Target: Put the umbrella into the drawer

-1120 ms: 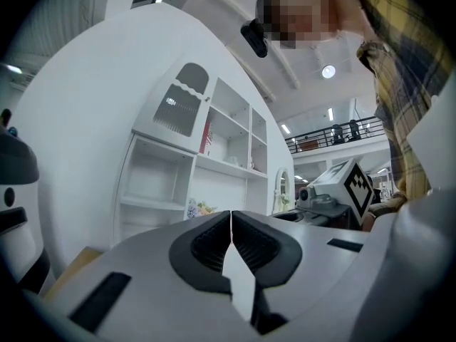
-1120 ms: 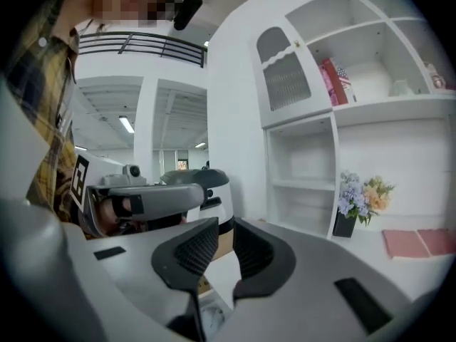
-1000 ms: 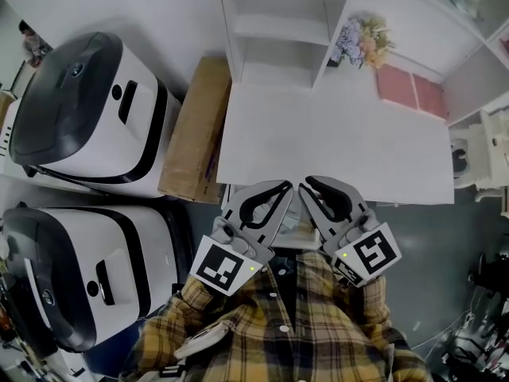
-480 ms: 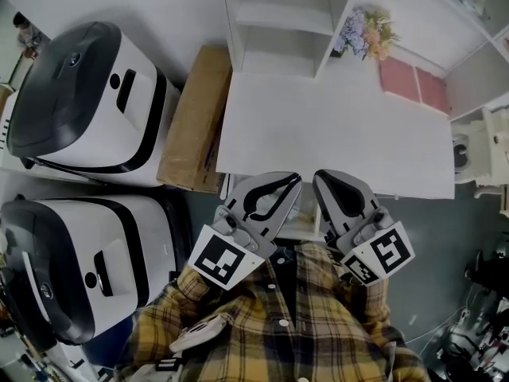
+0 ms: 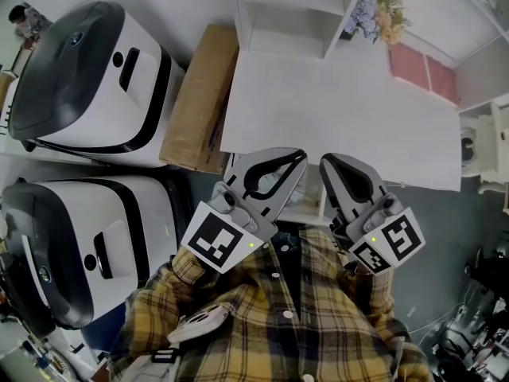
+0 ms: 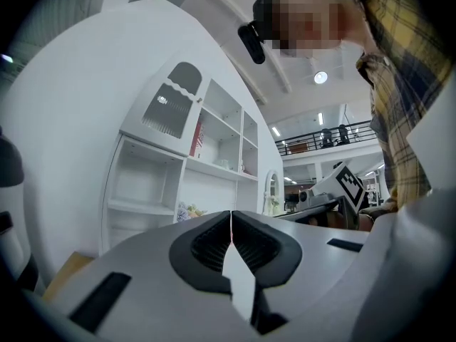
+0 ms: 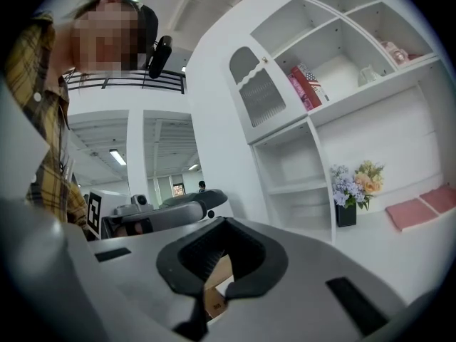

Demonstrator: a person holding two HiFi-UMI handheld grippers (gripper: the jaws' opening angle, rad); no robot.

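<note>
No umbrella shows in any view. My left gripper and right gripper are held side by side close to the person's chest, pointing level at the near edge of the white desk. The left gripper is shut, its black pads pressed together with nothing between them. The right gripper is also shut and empty. Between the two, a pale strip lies under the desk's near edge; I cannot tell whether it is the drawer.
A white shelf unit stands at the desk's back, with a small flower bunch and pink pads beside it. A cardboard box leans at the desk's left. Two big white-and-black machines fill the left side.
The head view has shifted a little, so both grippers now overlap the desk's near edge more. The right gripper has rolled slightly. Neither holds anything.
</note>
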